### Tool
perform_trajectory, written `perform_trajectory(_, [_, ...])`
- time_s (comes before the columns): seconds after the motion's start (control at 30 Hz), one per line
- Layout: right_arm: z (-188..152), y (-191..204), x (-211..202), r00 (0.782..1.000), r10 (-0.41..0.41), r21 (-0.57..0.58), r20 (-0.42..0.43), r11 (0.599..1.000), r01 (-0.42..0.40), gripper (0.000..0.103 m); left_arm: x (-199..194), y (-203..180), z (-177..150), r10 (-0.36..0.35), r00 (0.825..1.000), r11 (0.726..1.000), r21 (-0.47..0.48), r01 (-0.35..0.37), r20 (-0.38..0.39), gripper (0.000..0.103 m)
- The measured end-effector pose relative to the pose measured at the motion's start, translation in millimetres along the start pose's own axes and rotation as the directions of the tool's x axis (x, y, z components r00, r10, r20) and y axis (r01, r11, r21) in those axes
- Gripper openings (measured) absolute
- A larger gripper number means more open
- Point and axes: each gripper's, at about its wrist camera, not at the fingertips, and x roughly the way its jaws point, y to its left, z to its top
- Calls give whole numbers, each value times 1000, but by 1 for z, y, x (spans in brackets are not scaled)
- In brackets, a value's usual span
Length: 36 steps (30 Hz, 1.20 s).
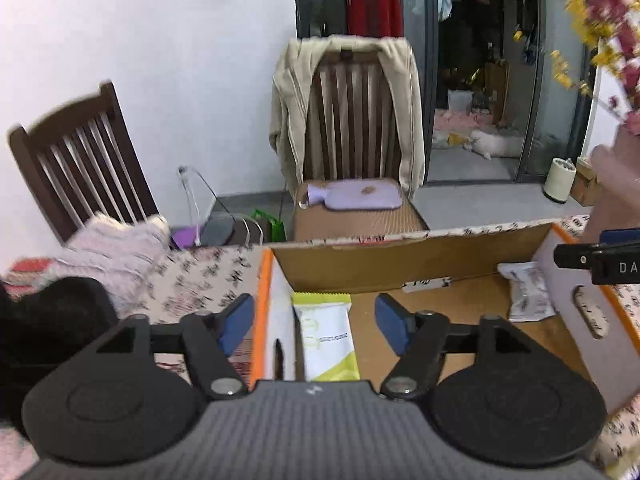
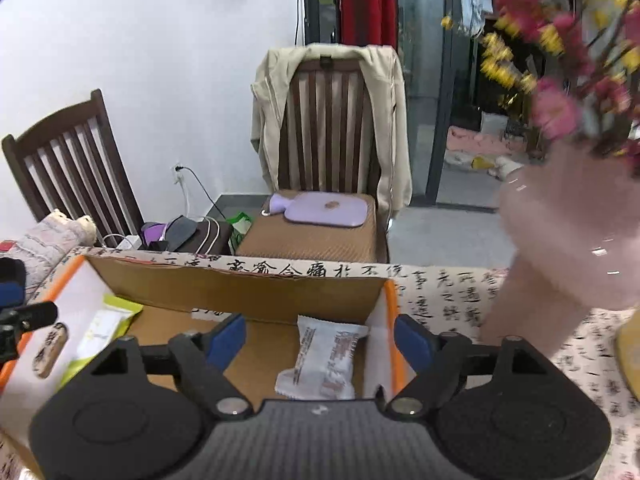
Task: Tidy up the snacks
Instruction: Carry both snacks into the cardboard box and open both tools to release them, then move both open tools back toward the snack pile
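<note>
both your jaws stand wide and hold nothing: green-and-white snack packet (image 1: 326,334) and white snack packet (image 2: 322,360) lie in the cardboard box (image 1: 400,260). next, lift clear and fetch more.

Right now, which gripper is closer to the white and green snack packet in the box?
Left. The left gripper hangs open right over the white and green snack packet at the cardboard box's left wall; the right gripper is open over the white packet at the opposite end.
</note>
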Motion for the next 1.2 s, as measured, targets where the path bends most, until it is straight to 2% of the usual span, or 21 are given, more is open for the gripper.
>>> perform_trajectory(0.1, [-7,-2,-35,1000,12,2,5,1000,-12,87,-45,5,-4,-7,999,1000,-20,8,45,86])
perform_trajectory(0.27, [-38,-3,-109,998,31,-8,45,1000,-31,98,-133,11,-36,-29,992,999,-42,35,125,102])
perform_trajectory(0.53, [-125,1,-245,980,132,23,146,990,-136,100,-258,7,-135,-93,977,995,-20,98,192,103])
perform_trajectory(0.67, [-174,7,-303,967,145,-3,207,989,-148,103,-303,3,-188,-97,967,995,-8,102,234,103])
perform_trajectory(0.83, [-248,16,-353,958,149,-24,247,989,-147,103,-336,9,-247,-95,971,993,-50,109,221,103])
perform_trajectory(0.93, [-296,26,-367,962,127,-10,241,992,-129,103,-350,17,-287,-56,973,992,-94,79,222,103])
perform_trajectory(1.1, [-368,38,-380,964,64,34,257,997,-75,103,-351,28,-342,-60,991,990,-123,75,122,103])
perform_trajectory(1.2, [-390,40,-381,964,19,44,265,999,-31,103,-344,31,-354,-68,994,989,-123,78,81,103])
